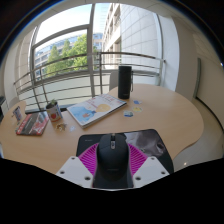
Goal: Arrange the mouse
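A black computer mouse (112, 157) sits between my two fingers, its wheel end pointing away from me. The magenta pads (90, 157) press against both of its sides. My gripper (112, 160) is shut on the mouse and holds it over the near part of a dark grey mouse pad (152, 143), which lies on the round wooden table (150, 110). The underside of the mouse is hidden, so I cannot tell whether it touches the pad.
An open magazine (95, 108) lies mid-table. A black cylindrical speaker (124, 82) stands behind it. A small bottle (55, 115) and a flat colourful package (30, 123) are to the left. A window with a railing (90, 70) lies beyond the table.
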`<action>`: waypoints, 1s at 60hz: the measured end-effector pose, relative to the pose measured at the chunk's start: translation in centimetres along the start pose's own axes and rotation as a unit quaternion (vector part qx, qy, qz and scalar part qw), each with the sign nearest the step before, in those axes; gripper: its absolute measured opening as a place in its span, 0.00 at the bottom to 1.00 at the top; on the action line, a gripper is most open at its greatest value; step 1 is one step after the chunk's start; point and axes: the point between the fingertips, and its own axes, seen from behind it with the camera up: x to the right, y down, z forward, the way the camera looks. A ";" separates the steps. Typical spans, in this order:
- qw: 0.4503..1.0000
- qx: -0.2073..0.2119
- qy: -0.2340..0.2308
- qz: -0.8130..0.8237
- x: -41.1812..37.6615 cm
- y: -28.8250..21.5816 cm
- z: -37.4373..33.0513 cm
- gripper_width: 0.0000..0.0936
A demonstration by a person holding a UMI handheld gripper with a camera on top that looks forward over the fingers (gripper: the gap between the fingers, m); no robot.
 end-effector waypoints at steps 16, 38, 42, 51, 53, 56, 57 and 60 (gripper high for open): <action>0.999 -0.052 -0.004 -0.006 3.3 5.4 2.6 0.61; 0.999 0.001 0.027 -0.023 2.3 1.1 -11.2 0.90; 0.999 0.014 0.037 -0.029 2.1 0.8 -14.9 0.90; 0.997 0.032 0.049 -0.047 1.0 1.1 -23.2 0.90; 0.997 0.033 0.051 -0.049 0.9 1.4 -24.7 0.90; 0.997 0.037 0.051 -0.048 0.5 1.7 -26.9 0.90; 0.997 0.038 0.051 -0.047 0.4 1.9 -27.8 0.90; 0.997 0.040 0.052 -0.044 0.3 2.2 -29.6 0.90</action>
